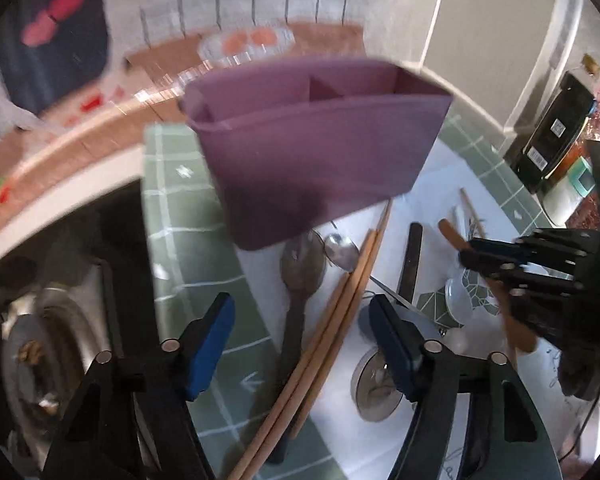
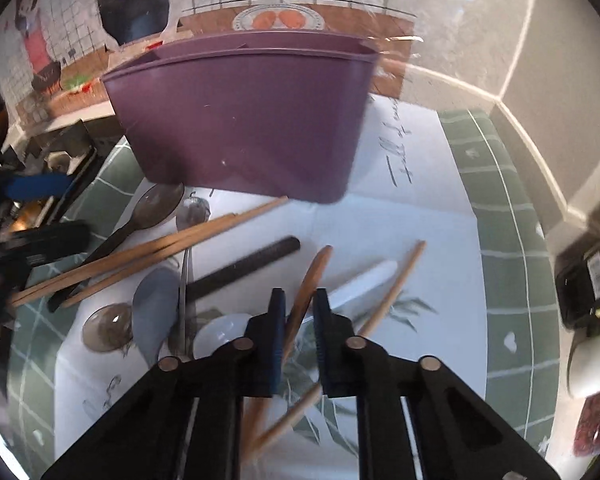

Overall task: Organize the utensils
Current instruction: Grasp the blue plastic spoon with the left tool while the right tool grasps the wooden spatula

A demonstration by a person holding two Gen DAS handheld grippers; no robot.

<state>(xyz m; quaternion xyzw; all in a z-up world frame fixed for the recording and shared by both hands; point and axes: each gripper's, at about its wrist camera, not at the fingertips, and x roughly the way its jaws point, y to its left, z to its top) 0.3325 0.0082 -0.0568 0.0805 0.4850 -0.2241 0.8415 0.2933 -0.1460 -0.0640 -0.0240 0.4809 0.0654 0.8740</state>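
Utensils lay scattered over the white printed mat (image 2: 400, 216) on the green tiled worktop (image 2: 512, 240), in front of the purple divided caddy (image 2: 240, 120) that stood at the mat's far edge. The right gripper (image 2: 298, 332) had its fingers pinched on a brown wooden utensil (image 2: 314, 276), which looked to be a spoon or spatula handle, while the left gripper (image 1: 302, 344) hovered with its fingers spread wide and nothing between them, above a pair of wooden chopsticks (image 1: 340, 312) and a dark spoon (image 1: 300, 280).

To my eye, the step in hand was carrying that wooden piece to the caddy. Doing it well would mean lifting it clear of the single chopstick (image 2: 396, 288) and the white utensil (image 2: 364, 280) lying just beside it, tipping it upright, and lowering it into one compartment without nudging the light caddy backward. The free left gripper could steady the caddy's wall if needed.

Much was hard to read. Motion blur smeared the caddy in the left view, and from the right view its dividers barely showed, so which compartment was free I could not tell. The held piece's lower end was hidden behind the fingers. A metal spoon (image 1: 342, 252), a black handle (image 2: 244, 268) and a small white dish (image 2: 220, 336) overlapped near the mat's left side.
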